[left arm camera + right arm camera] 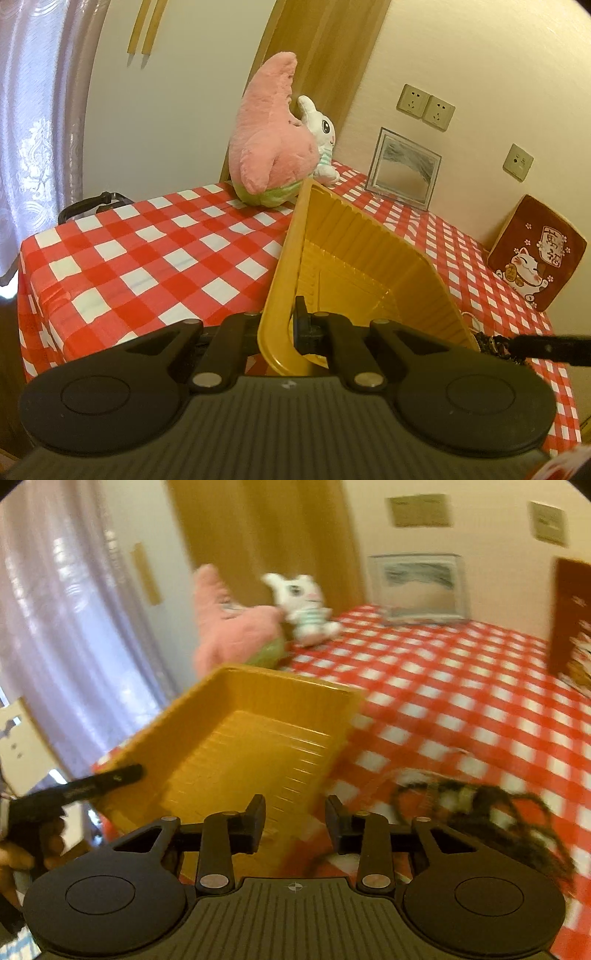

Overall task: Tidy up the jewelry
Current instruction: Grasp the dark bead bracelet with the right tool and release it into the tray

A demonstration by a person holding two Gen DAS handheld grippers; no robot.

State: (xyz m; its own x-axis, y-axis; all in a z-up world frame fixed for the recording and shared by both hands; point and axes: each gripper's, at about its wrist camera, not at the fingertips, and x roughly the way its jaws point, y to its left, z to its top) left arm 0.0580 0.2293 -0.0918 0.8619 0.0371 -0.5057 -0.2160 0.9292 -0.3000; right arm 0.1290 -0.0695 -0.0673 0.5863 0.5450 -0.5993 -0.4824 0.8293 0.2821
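Black plastic fingers of the left gripper point(275, 326) pinch the near rim of the ribbed yellow plastic tray point(354, 251), tilting it up at frame centre. The right gripper point(295, 825) has its jaws apart, holding nothing. A dark tangle of jewelry point(476, 805) lies lower right of them, nearer the right gripper, its long axis unclear through blur, on the red-and-white checked tablecloth point(147, 251).

**Tray blocks the middle; open cloth at ten and two**

My left tool point(275, 325) is clamped on the tilted yellow tray point(354, 254), which walls off twelve o'clock. Checked surface point(147, 251) lies open toward ten. My right tool point(295, 825) gapes, jewelry tangle point(476, 805) at three, bare cloth toward two. Plush toys point(273, 144), a picture frame point(404, 168) and a red box point(537, 254) line the far edge.
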